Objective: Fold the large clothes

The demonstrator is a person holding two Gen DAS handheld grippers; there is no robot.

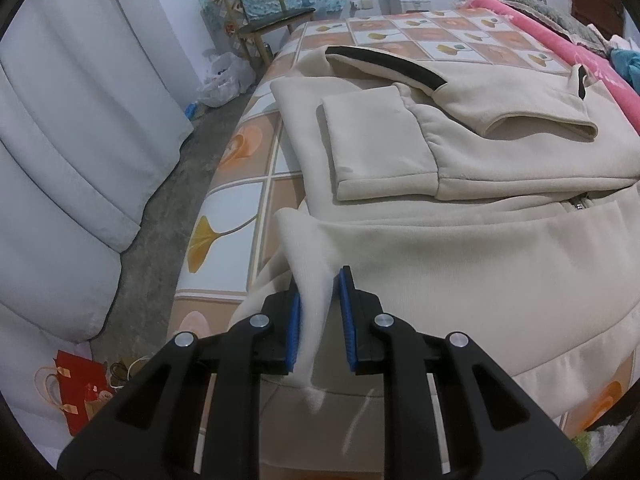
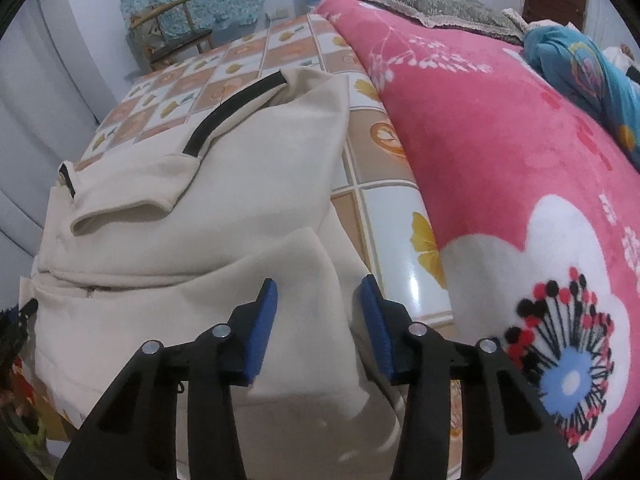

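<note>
A cream zip sweatshirt [image 1: 460, 248] with black collar trim lies on the bed, its sleeves folded across the chest. My left gripper [image 1: 320, 312] has a raised fold of its near left hem corner between the blue pads; the jaws stand slightly apart around the cloth. In the right wrist view the same sweatshirt [image 2: 200, 208] fills the left half. My right gripper [image 2: 318, 320] is open, its jaws straddling the near right hem corner without pinching it.
The bed has a tiled flower-pattern sheet [image 1: 248, 184]. A pink flowered blanket [image 2: 500, 168] lies right of the sweatshirt. White curtains [image 1: 60, 140], a wooden chair [image 1: 264, 12] and a red bag [image 1: 80, 384] on the floor stand to the left.
</note>
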